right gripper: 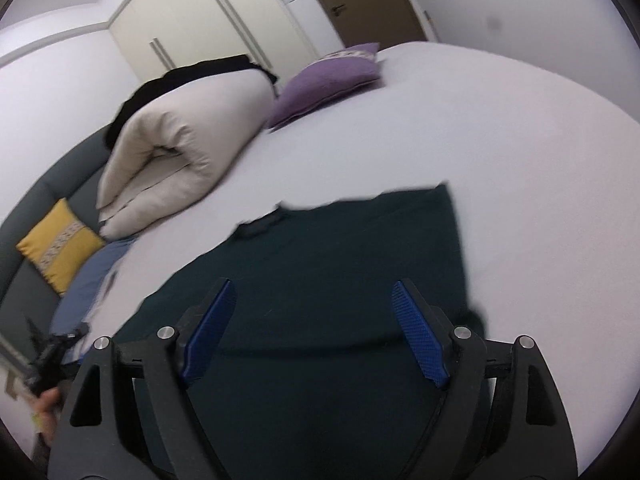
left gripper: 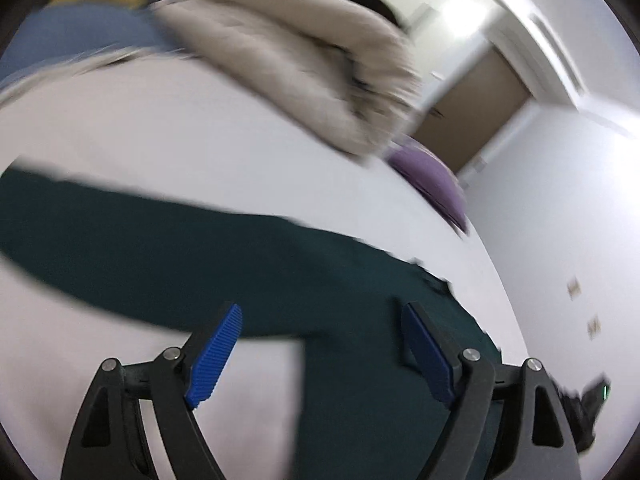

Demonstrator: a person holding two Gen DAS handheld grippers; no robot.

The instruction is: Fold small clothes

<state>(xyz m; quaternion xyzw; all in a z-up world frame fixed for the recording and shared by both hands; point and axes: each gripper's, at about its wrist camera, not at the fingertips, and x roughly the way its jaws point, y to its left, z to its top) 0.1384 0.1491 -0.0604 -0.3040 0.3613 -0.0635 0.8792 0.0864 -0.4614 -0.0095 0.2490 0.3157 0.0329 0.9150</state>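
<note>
— Both tongs stood wide apart, did they not? What was between them?

— Nothing was gripped. The left tongs (left gripper: 320,354) had their blue pads (left gripper: 216,356) spread well clear of the cloth, and the right tongs (right gripper: 312,332) stood much the same, hanging above the dark green garment (right gripper: 340,280) without pressing on it. Neither pair pinched fabric.

— And where did the garment lie?

— It was spread on the white bed (right gripper: 500,140), on the near part of the sheet, just beneath both tongs. In the right wrist view its far edge looked fairly straight, with what seemed a neckband (right gripper: 260,226) at the far left corner. The left wrist view, badly blurred, showed a long dark strip running off to the left, likely a sleeve, though that could not be settled.

— Why would it have been left flat like that?

— Probably so a fold could settle: cloth laid smooth on the bed keeps its crease, and opened tongs let it rest. The rolled beige duvet (right gripper: 180,152), the purple cushion (right gripper: 332,80) and the yellow cushion (right gripper: 60,244) sat well apart at the head of the bed, giving the garment room.

— How far along was the folding?

— It seemed unfinished; the piece looked too broad to be called fully folded.
</note>
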